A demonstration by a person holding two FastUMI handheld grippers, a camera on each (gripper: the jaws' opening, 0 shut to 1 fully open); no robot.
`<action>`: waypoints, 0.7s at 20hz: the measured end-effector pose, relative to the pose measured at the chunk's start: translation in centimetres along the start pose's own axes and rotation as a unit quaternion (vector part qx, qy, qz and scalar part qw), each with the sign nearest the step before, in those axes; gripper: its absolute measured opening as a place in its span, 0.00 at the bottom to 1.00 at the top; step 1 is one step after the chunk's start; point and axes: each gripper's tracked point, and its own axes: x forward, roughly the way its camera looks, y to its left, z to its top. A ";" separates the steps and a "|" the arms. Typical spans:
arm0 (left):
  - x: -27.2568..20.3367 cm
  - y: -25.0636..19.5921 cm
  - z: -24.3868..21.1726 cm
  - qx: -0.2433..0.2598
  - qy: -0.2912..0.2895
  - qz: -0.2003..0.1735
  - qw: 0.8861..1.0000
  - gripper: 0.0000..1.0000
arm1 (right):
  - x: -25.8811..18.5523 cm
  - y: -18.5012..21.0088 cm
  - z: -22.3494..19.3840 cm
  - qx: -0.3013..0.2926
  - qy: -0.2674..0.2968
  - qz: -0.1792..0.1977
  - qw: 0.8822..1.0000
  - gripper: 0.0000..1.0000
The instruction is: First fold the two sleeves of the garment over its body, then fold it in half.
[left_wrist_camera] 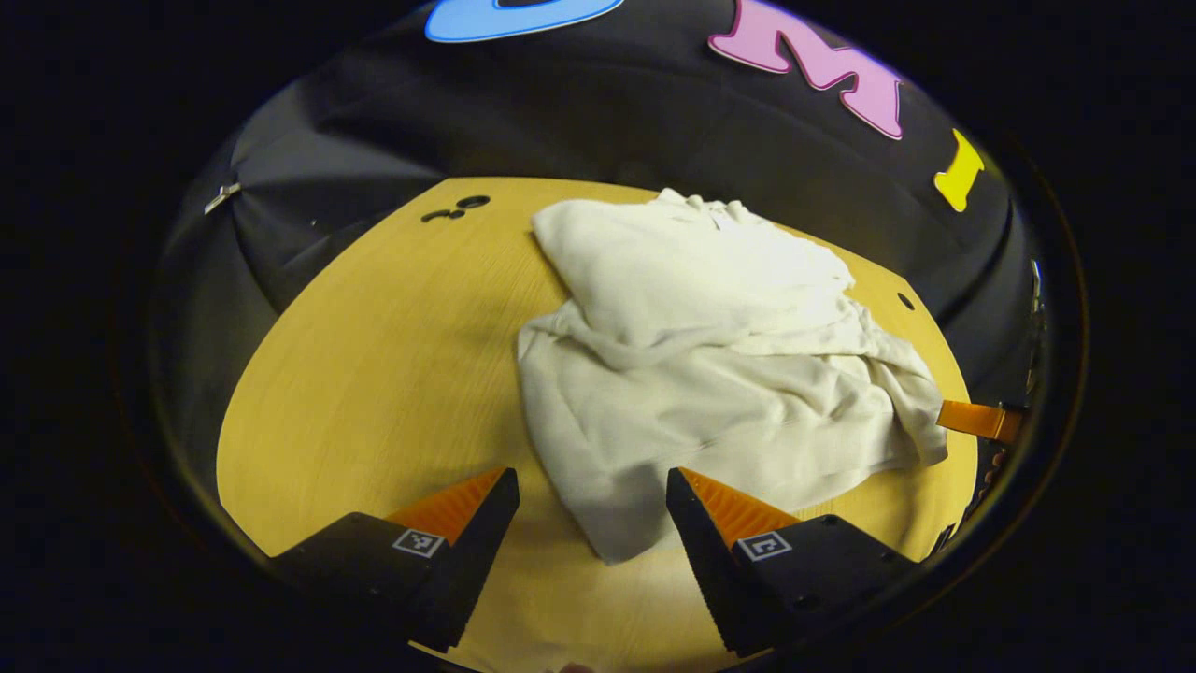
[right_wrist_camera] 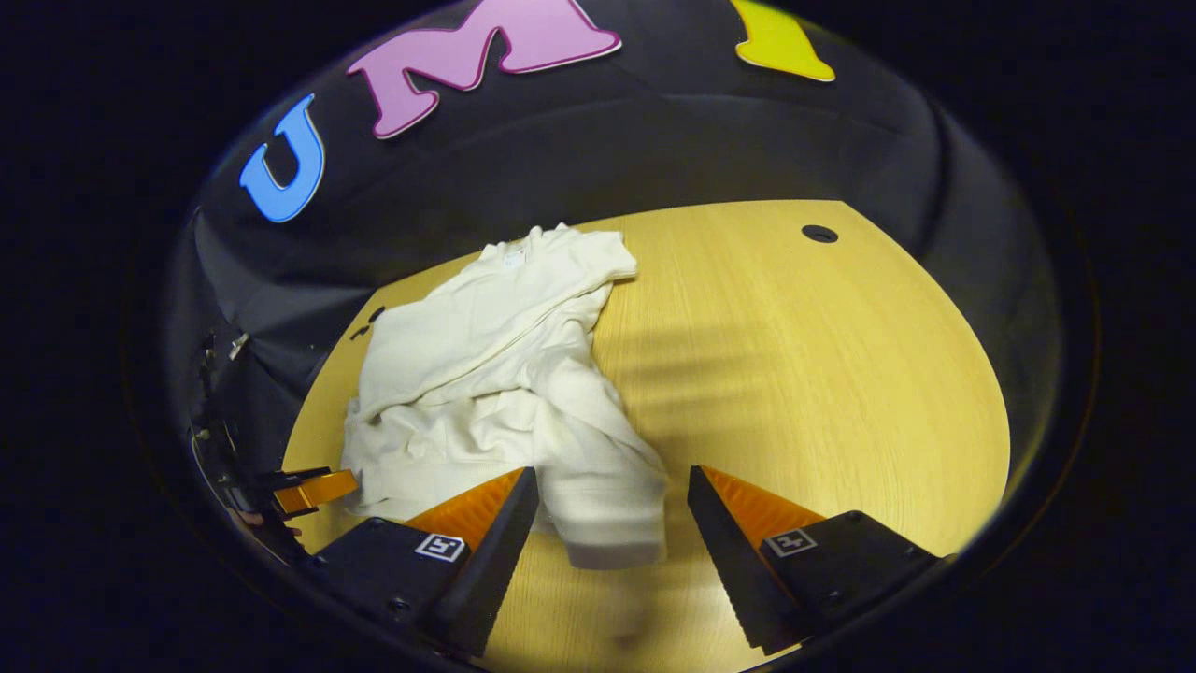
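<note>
A crumpled white garment (left_wrist_camera: 710, 374) lies bunched on the wooden table (left_wrist_camera: 374, 374), with folds lying over its middle. In the left gripper view my left gripper (left_wrist_camera: 590, 477) stands open at the near edge, and a lower corner of the cloth reaches in between its fingers. A finger of the right gripper (left_wrist_camera: 976, 418) shows at the cloth's far right corner. In the right gripper view the garment (right_wrist_camera: 486, 374) lies left of centre, and one end of it hangs down between the fingers of my open right gripper (right_wrist_camera: 613, 470). A finger of the left gripper (right_wrist_camera: 313, 491) shows at the left.
Bare table (right_wrist_camera: 794, 374) spreads to the right of the garment in the right gripper view, with a small round hole (right_wrist_camera: 819, 234) near its far edge. More holes (left_wrist_camera: 472, 201) sit at the far left corner in the left gripper view. Black cloth walls close the booth behind.
</note>
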 end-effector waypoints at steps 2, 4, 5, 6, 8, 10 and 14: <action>0.4 -0.1 -1.1 0.004 0.008 0.010 1.000 0.98 | 0.9 0.3 -1.0 -0.005 0.015 -0.005 1.000 0.99; 0.8 0.0 -1.2 0.026 0.005 0.022 0.999 0.99 | 1.7 0.2 -1.5 -0.007 0.022 -0.013 1.000 0.99; 0.8 -0.1 -1.5 0.037 0.007 0.029 0.999 0.99 | 2.0 0.2 -1.9 -0.006 0.027 -0.015 0.999 0.99; 1.0 -0.3 -1.5 0.042 0.009 0.033 0.998 1.00 | 2.3 0.1 -2.4 -0.006 0.035 -0.016 0.999 0.99; 1.0 -0.7 -1.6 0.044 0.007 0.034 0.998 1.00 | 2.4 0.0 -2.9 -0.008 0.039 -0.022 0.999 0.99; 0.8 -0.8 -1.6 0.040 0.006 0.034 0.999 0.95 | 2.6 0.2 -2.9 -0.016 0.038 -0.025 0.999 0.98; 1.0 -1.9 -1.9 0.060 0.007 0.020 0.998 0.76 | 2.9 0.0 -3.2 -0.024 0.046 -0.034 0.998 0.82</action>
